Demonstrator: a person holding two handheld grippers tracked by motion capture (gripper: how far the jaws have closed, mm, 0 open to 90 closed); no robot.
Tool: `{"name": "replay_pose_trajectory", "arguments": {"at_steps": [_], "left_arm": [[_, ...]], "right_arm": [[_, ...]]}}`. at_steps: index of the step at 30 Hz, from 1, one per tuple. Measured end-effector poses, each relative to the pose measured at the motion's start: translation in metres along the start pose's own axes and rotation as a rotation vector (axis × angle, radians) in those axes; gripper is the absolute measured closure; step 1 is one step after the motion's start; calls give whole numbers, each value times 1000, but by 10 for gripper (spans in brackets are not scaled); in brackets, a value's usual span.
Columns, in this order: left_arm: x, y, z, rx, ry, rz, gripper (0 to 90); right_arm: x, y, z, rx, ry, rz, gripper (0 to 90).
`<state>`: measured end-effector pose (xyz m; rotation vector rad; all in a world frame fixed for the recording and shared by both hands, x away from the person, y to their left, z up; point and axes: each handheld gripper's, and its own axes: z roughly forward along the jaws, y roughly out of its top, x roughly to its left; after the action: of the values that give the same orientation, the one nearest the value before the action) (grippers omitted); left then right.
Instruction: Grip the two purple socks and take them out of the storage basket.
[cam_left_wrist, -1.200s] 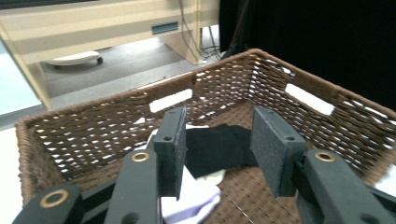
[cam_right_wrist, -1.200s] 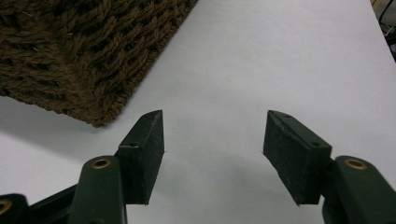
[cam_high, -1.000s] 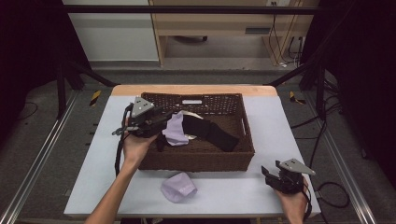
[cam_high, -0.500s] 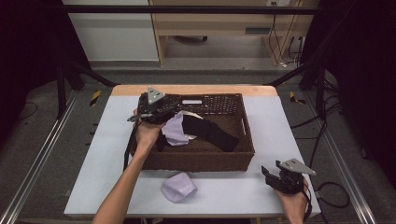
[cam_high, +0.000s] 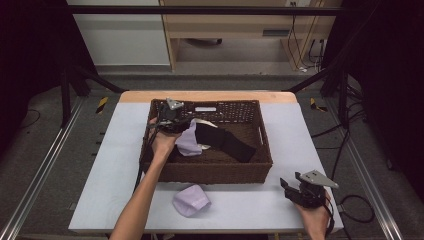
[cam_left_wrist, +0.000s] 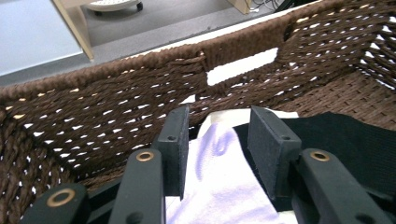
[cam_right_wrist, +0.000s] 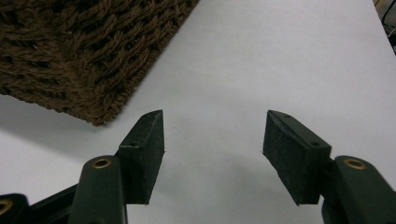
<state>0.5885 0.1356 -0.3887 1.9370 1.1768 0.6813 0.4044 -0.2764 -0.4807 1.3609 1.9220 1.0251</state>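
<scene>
**Left tongs in basket, over lilac cloth**

Dark-brown woven wicker basket (cam_high: 215, 170) sits mid-desk (cam_high: 110, 165). Inside: crumpled lilac cloth (cam_high: 189, 143) at left, black fabric strip (cam_high: 227, 144) w/ a cream piece under it. Left tongs (cam_high: 176, 120) spread, lilac cloth between jaws, not pinched. Second folded lilac cloth (cam_high: 190, 200) on desk, near side. Right tongs (cam_high: 290, 189) spread, empty, near-right.

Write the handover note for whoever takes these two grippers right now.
Left gripper: open, inside the brown basket, fingers straddling the lilac cloth but not pressing on it.
Right gripper: open, holding nothing, above the table off the basket's right front corner.
Things: black cloth beside the lilac cloth in the basket; a second lilac cloth on the table in front.
Done: one cloth out.
Left: likely grip the lilac cloth and lift it out, then the black one.
</scene>
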Motion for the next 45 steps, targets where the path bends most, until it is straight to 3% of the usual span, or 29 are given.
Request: {"name": "replay_pose_trajectory", "arguments": {"at_steps": [5, 9, 11, 17, 19, 25, 29, 35, 40, 43, 45], "left_arm": [[1, -5, 10, 81, -15, 7, 542], [-3, -9, 17, 136, 32, 60, 530], [-3, -10, 19, 159, 41, 66, 534], [1, -14, 27, 246, 46, 36, 578], [5, -16, 30, 297, 46, 12, 578], [5, -18, 33, 325, 56, 17, 546], [6, -21, 38, 379, 44, 0, 545], [6, -22, 41, 447, 37, -30, 636], [8, -23, 42, 506, 24, -75, 810], [7, -21, 40, 503, 24, -81, 856], [7, -18, 33, 454, 21, -94, 857]], "right_arm": [[1, 0, 0, 3, 3, 1, 389], [1, 0, 0, 3, 3, -4, 390], [2, 0, 1, 3, 3, -6, 391], [2, 0, 1, 6, 5, -7, 392], [2, 0, 1, 4, 5, -9, 392], [2, 0, 0, 2, 6, -8, 392], [2, 0, 0, 2, 7, -8, 393], [2, 0, 0, 1, 9, -8, 394], [2, 0, -1, -1, 7, -8, 396], [2, 0, -1, 0, 8, -6, 396], [2, 0, -1, -1, 8, -3, 396]]}}
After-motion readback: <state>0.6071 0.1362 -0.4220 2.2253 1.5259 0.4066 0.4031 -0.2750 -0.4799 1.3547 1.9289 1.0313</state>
